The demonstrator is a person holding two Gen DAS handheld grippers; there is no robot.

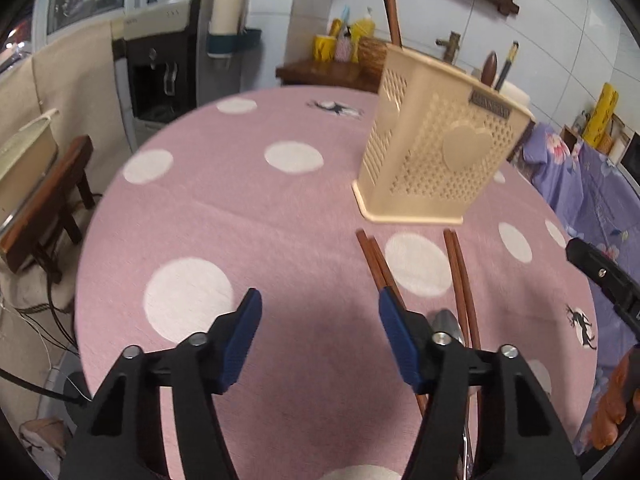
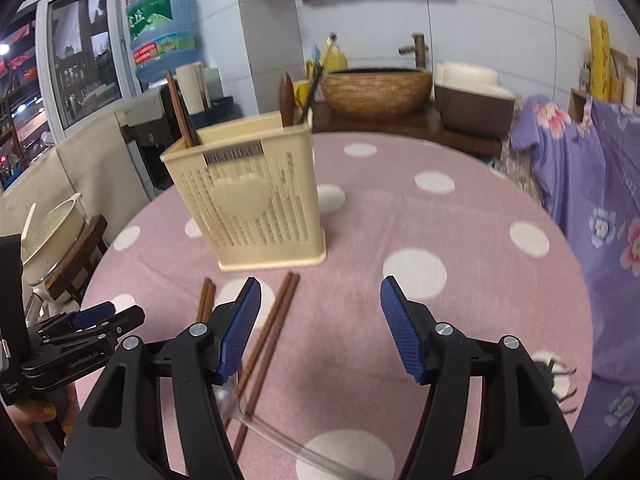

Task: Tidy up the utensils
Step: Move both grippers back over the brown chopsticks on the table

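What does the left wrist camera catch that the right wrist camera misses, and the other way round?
Only the left wrist view shows the water dispenser's tap recess. Only the right wrist view shows the blue water bottle and the woven basin. Both show the beige utensil holder, two chopstick pairs lying before it, a spoon and the dotted pink tablecloth.

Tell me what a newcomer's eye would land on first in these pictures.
First, the cream perforated utensil holder with its heart emblem, standing upright on the pink polka-dot tablecloth. Two pairs of brown chopsticks and a metal spoon lie before it. Nearest, the right gripper stands open, empty.
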